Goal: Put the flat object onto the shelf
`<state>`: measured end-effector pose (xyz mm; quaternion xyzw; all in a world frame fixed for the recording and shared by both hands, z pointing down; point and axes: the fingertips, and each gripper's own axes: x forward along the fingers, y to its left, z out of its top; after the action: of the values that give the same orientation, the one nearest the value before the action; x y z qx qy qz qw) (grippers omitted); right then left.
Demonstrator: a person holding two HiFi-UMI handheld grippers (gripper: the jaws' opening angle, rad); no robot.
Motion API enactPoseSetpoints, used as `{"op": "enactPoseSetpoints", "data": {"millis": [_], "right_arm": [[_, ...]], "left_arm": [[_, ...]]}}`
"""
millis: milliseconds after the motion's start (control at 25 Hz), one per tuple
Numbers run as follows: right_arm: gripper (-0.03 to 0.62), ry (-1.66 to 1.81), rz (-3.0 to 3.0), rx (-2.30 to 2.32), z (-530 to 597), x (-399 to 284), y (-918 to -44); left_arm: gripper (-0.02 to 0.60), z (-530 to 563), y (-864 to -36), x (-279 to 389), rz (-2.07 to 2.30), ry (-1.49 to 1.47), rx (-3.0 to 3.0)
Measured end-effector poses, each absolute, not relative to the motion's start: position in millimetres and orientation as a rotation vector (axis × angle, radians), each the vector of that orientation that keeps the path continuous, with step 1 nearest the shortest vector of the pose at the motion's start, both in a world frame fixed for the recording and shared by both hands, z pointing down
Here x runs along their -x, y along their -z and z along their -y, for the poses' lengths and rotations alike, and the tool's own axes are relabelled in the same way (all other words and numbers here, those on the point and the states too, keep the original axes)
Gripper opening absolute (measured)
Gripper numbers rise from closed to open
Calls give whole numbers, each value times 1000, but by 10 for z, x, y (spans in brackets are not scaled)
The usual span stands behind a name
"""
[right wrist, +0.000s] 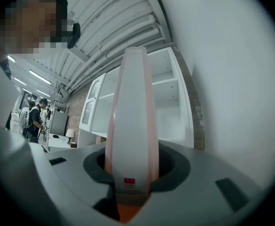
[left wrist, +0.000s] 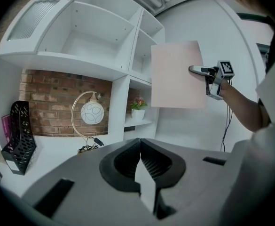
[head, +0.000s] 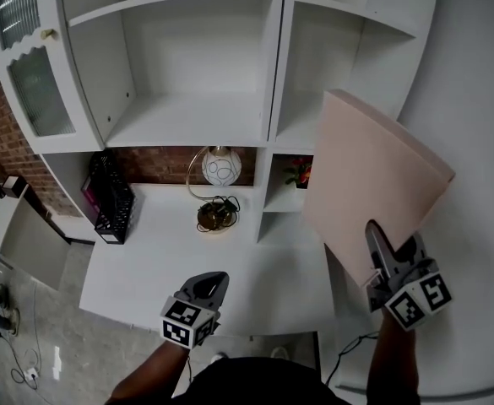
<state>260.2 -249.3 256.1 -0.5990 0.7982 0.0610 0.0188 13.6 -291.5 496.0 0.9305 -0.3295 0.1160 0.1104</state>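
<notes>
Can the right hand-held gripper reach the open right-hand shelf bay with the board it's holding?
Probably yes. The right hand-held gripper grips the pink board in front of the right shelf bay, which looks bare; nothing stands between them. Fit is unclear.

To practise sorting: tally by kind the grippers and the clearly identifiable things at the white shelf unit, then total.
Grippers: 2 (left gripper, right gripper)
Pink flat object: 1
Lamp: 1
Black file rack: 1
Potted plant: 1
Total: 6
</notes>
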Motion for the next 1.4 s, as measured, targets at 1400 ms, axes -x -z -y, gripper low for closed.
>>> {"op": "enactPoseSetpoints", "data": {"millis": [1400], "right_arm": [[164, -970, -2403, 2059, 3207, -2775, -1234]], "left_arm": [[5, 2736, -5060, -117, 1065, -327, -2647]]}}
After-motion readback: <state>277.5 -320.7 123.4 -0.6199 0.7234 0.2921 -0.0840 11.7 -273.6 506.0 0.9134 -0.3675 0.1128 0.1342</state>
